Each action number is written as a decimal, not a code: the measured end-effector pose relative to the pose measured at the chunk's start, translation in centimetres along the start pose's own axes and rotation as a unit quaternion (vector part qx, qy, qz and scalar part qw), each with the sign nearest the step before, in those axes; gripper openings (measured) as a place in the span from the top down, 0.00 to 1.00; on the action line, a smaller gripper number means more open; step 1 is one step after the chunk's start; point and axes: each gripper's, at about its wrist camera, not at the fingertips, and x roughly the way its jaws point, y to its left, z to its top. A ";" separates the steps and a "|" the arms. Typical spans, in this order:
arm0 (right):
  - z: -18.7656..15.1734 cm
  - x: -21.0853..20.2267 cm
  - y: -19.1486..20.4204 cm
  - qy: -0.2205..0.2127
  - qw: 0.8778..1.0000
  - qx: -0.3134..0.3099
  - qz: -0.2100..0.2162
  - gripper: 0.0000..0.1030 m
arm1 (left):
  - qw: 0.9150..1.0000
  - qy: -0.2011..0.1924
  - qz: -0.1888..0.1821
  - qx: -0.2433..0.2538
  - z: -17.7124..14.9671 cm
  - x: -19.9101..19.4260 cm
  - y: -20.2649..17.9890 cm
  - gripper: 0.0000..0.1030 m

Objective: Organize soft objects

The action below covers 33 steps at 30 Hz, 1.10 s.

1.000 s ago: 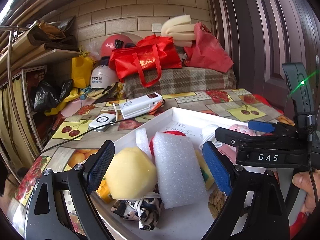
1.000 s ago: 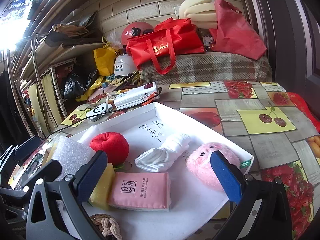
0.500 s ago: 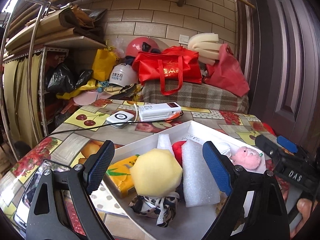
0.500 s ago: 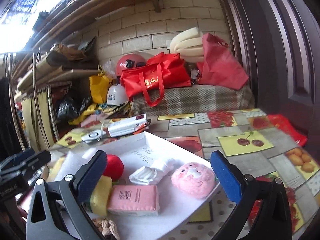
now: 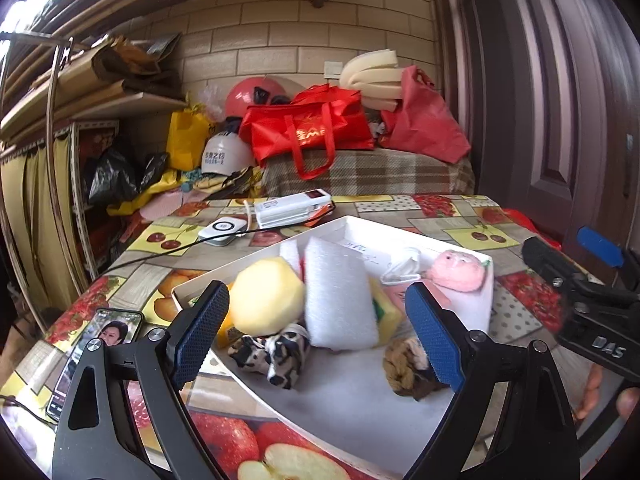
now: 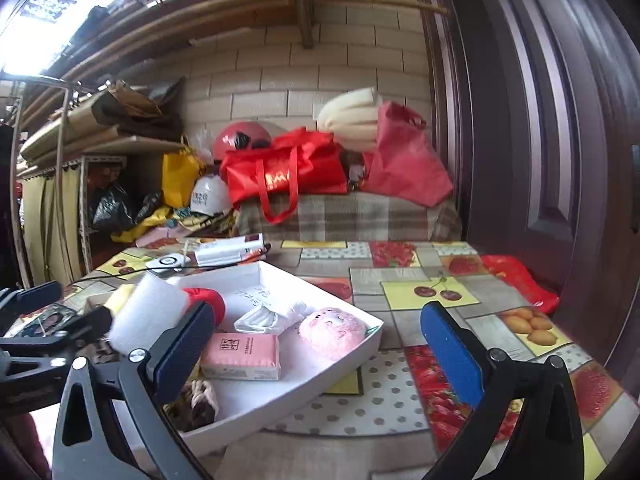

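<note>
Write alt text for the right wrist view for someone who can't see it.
The open right claw hangs empty over a fruit-print table, beside a white tray holding a pink plush, pink pack, white cloth, red ball and foam block.

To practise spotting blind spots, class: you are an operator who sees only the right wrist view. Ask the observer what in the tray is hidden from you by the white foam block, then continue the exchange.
Observer: A black-and-white patterned cloth lies bunched in the tray, right by the white foam block.
Operator: Anything on the table beyond the tray's left corner?
Observer: A phone lies flat there, screen lit.
Operator: Is the left gripper holding something?
Observer: No. The left gripper has its fingers wide apart, with nothing pinched.
</note>
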 end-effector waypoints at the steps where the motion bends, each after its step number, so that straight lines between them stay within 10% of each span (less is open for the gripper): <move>1: 0.0 -1.1 -0.1 -0.009 1.000 -0.001 -0.001 0.00 | 1.000 -0.003 -0.002 0.007 -0.1 -0.4 -0.4 0.12; 13: -1.2 -9.4 -3.1 -0.014 0.998 0.062 -0.012 0.00 | 0.997 0.043 0.070 0.004 -1.6 -3.7 -3.6 0.12; 24: -2.6 -12.5 -6.9 -0.025 0.995 0.090 -0.024 0.00 | 0.998 0.059 -0.018 0.016 -2.4 -6.9 -6.2 0.12; 33: -2.9 -12.6 -7.3 -0.011 0.992 0.099 -0.078 0.00 | 0.997 0.047 0.038 0.039 -2.3 -7.3 -7.3 0.12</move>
